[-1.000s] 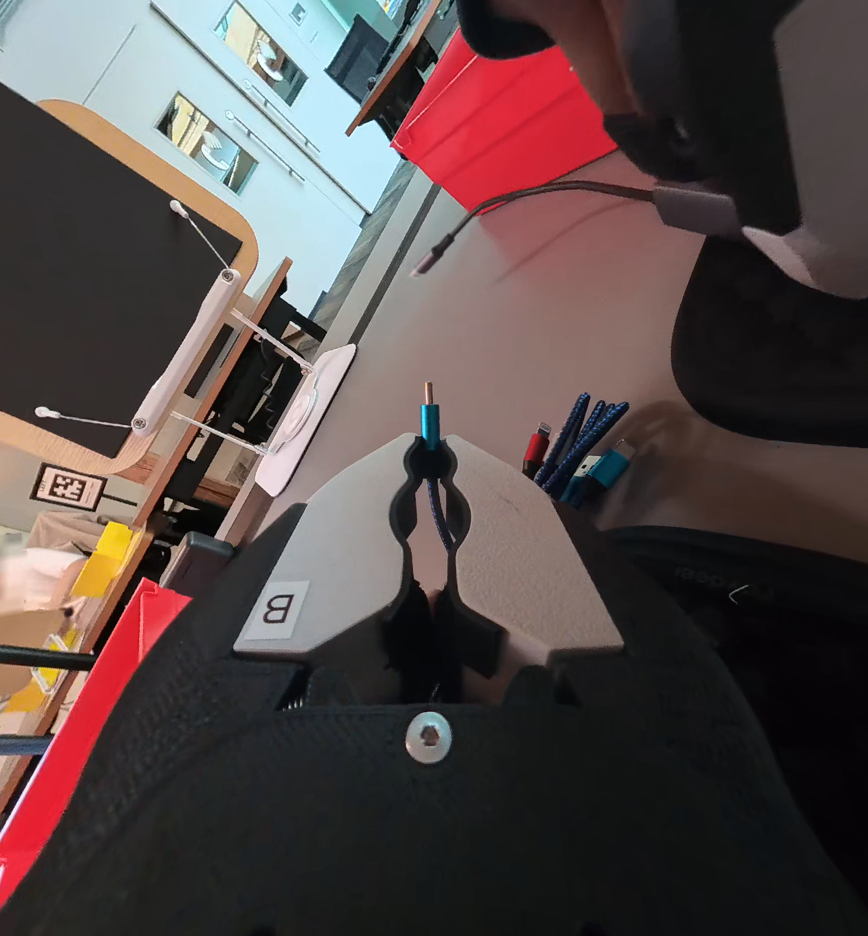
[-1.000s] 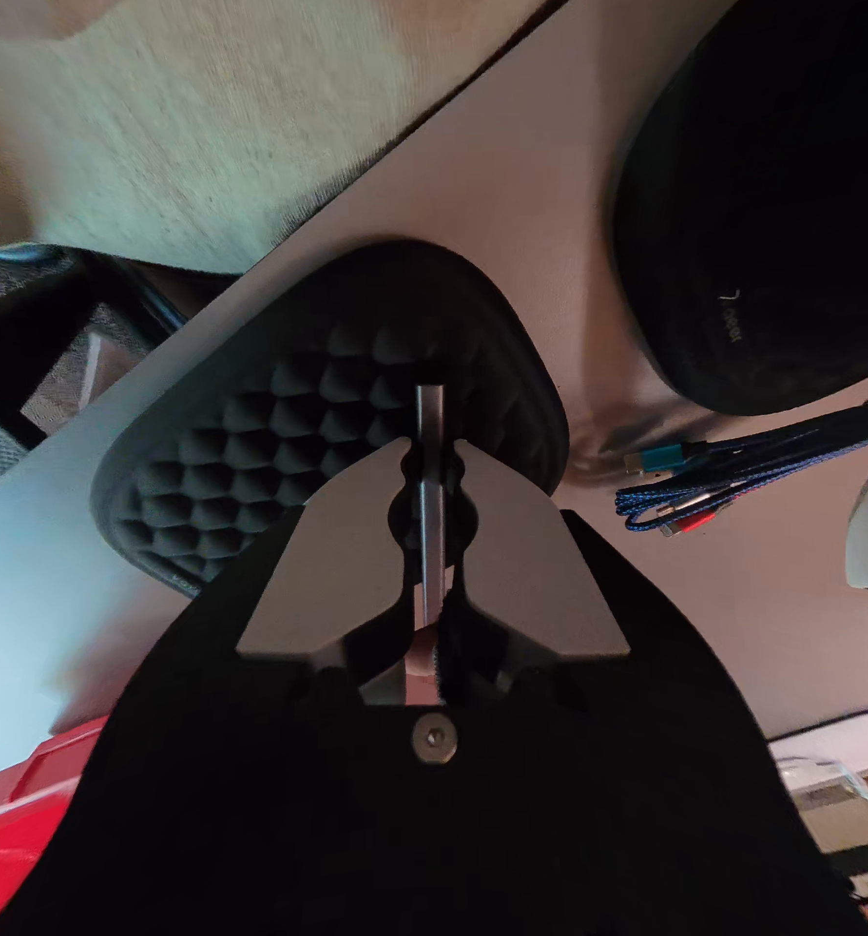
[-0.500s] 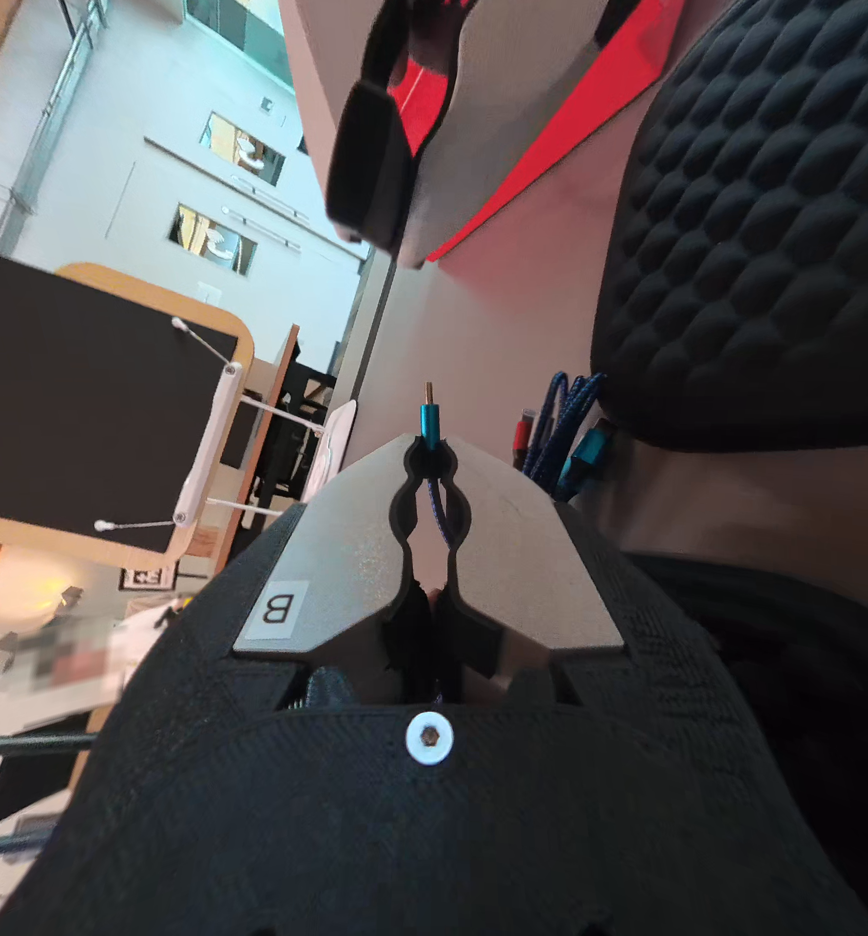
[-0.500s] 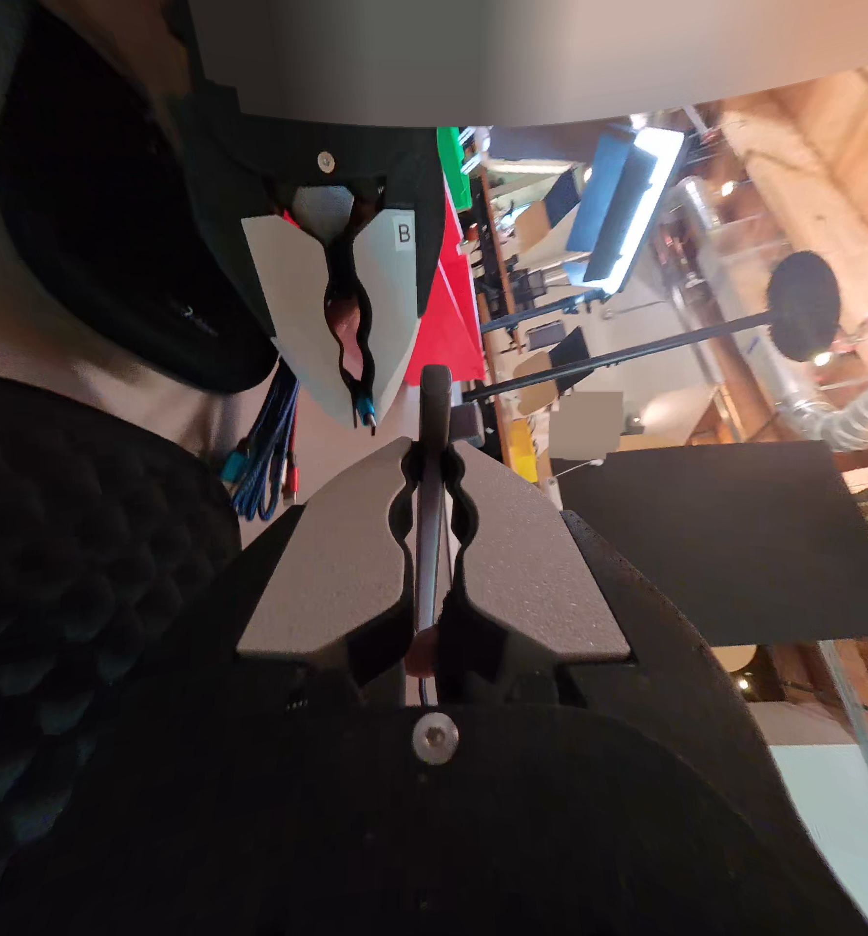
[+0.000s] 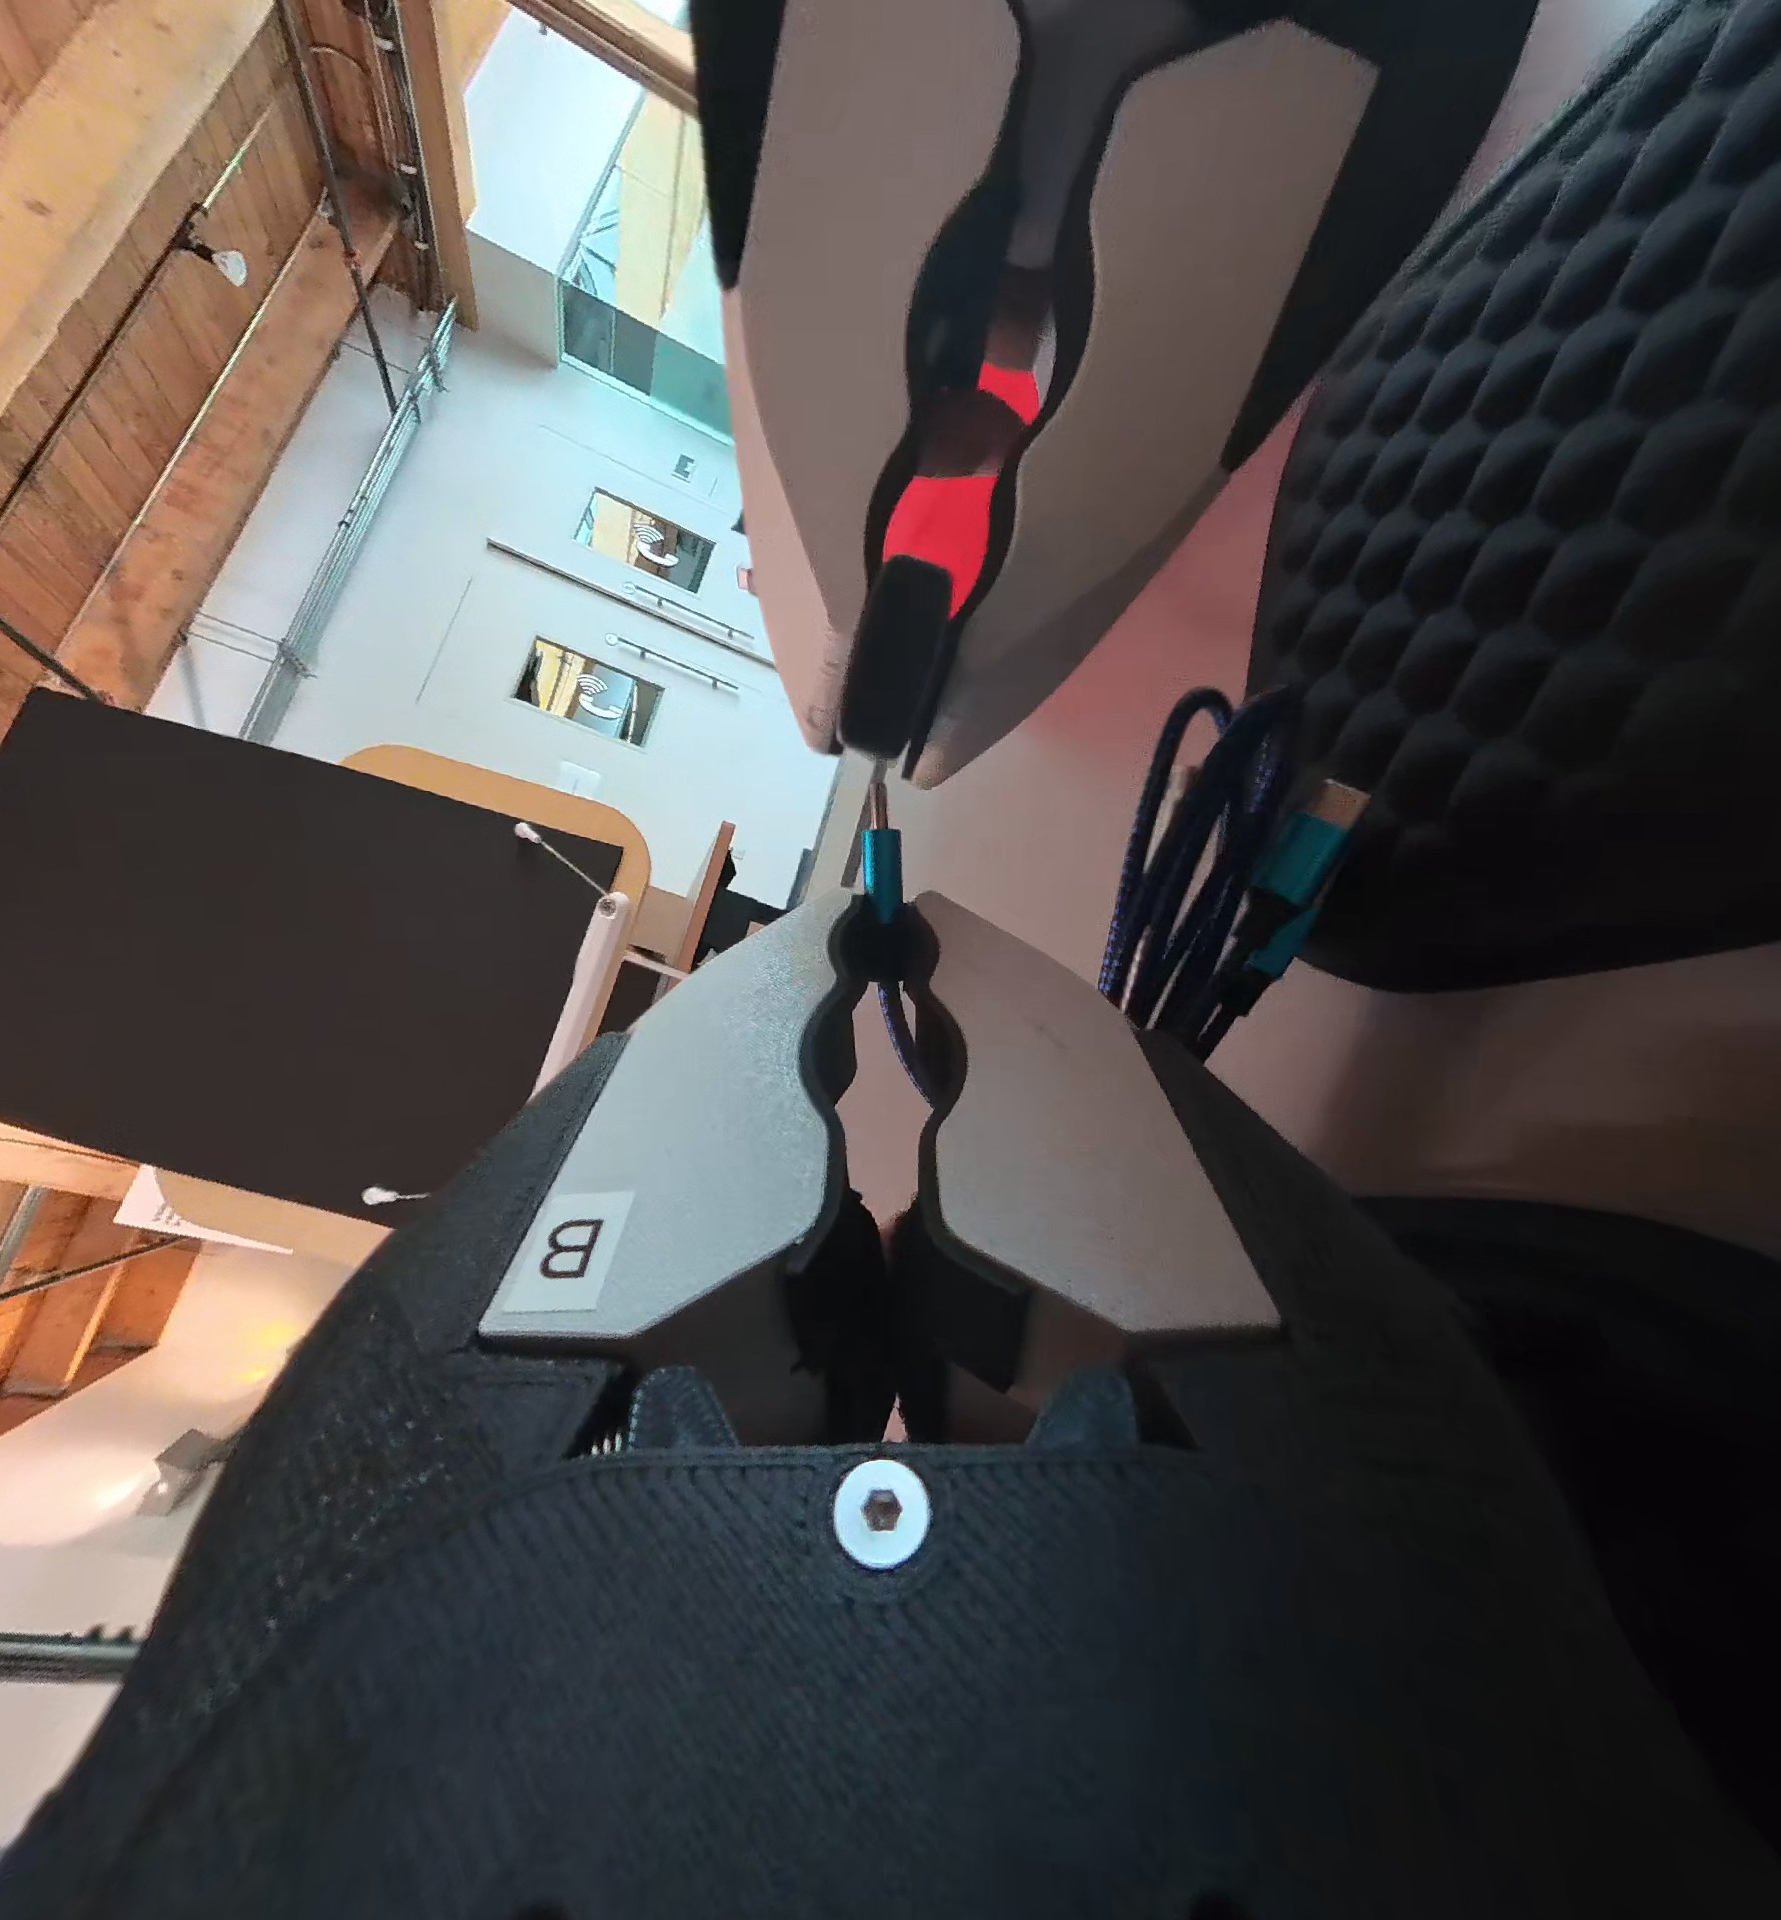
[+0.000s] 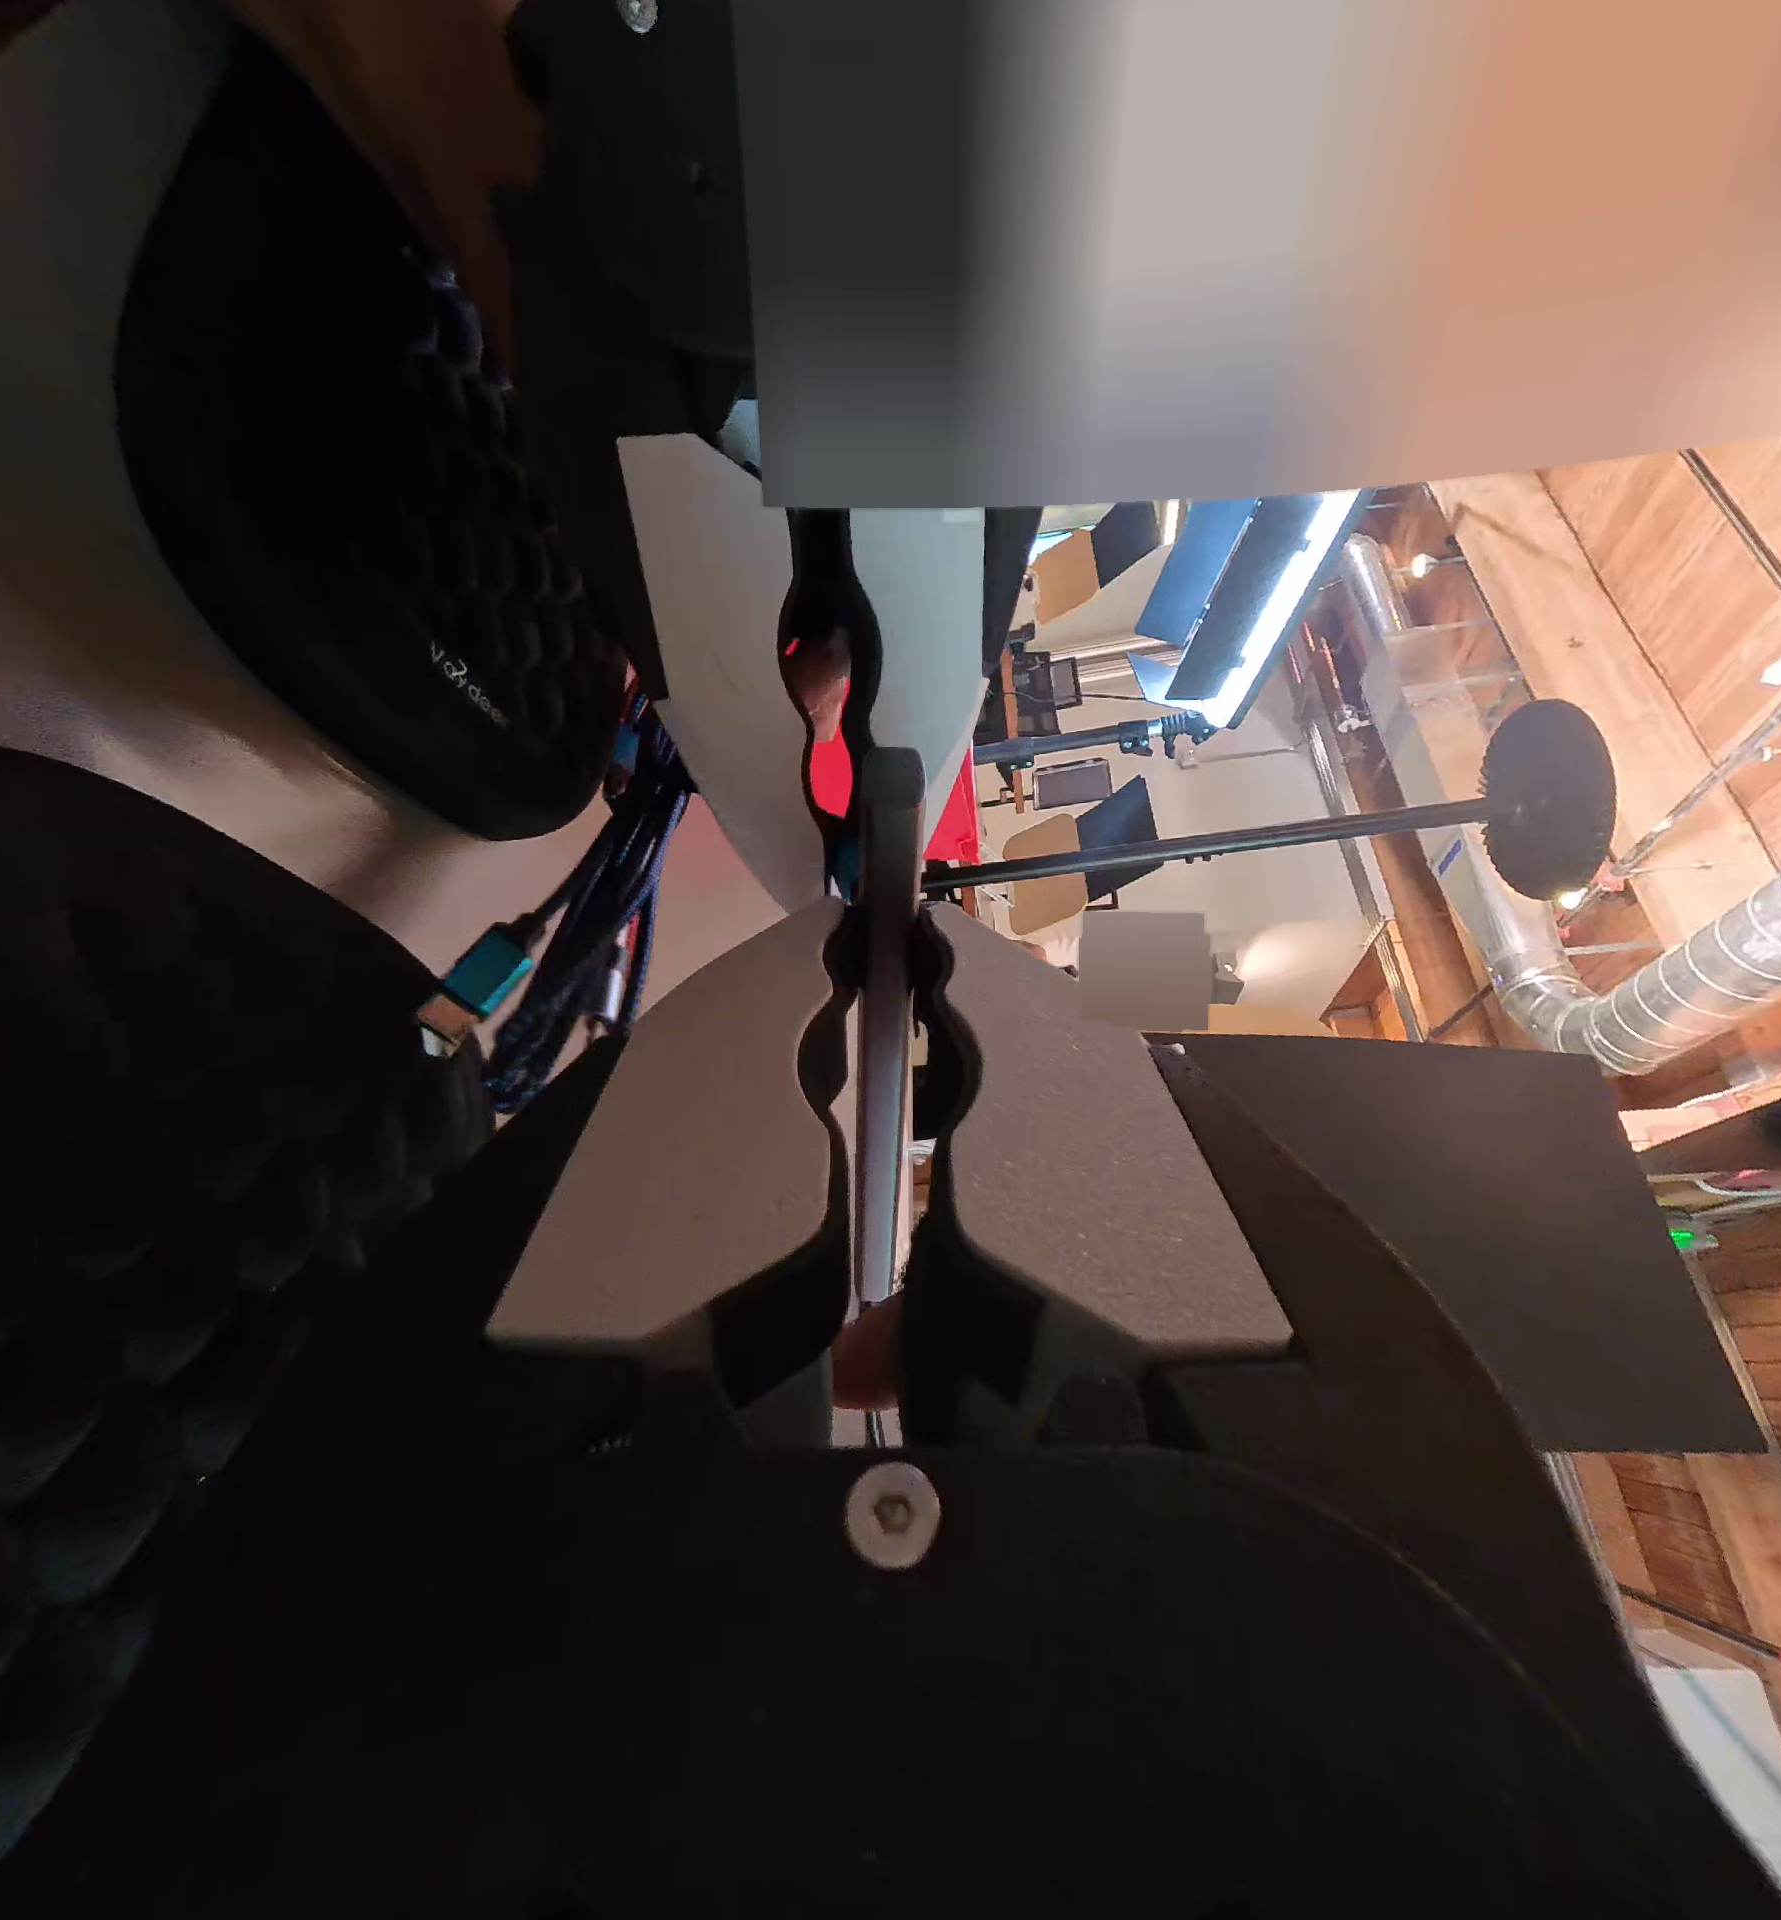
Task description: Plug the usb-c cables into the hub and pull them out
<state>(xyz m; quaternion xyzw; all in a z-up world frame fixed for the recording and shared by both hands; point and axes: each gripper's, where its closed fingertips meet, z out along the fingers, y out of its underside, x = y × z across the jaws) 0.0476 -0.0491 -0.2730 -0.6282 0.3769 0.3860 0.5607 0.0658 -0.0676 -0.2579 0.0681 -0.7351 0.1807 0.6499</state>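
Observation:
My left gripper (image 5: 884, 914) is shut on a teal-ended USB-C cable (image 5: 882, 871), whose metal tip points straight at the hub. My right gripper (image 6: 886, 914) is shut on the thin grey hub (image 6: 886, 1039), held edge-on. In the left wrist view the right gripper (image 5: 881, 743) faces mine from above, with the dark hub end (image 5: 891, 655) between its fingers. The plug tip sits right at the hub's end; whether it is inside the port I cannot tell. In the right wrist view the left gripper (image 6: 844, 862) shows just beyond the hub.
A bundle of blue braided cables (image 5: 1208, 883) with teal and red plugs lies on the table beside a black dimpled case half (image 5: 1592, 520); it also shows in the right wrist view (image 6: 574, 935). The other black case half (image 6: 346, 468) lies nearby. A red bin (image 6: 943, 810) stands behind. My two grippers' fingertips are within a few centimetres of each other.
Both grippers have lifted and turned to face each other and have closed in. The cable plug now sits at the hub's end, where a second ago they were apart over the table.

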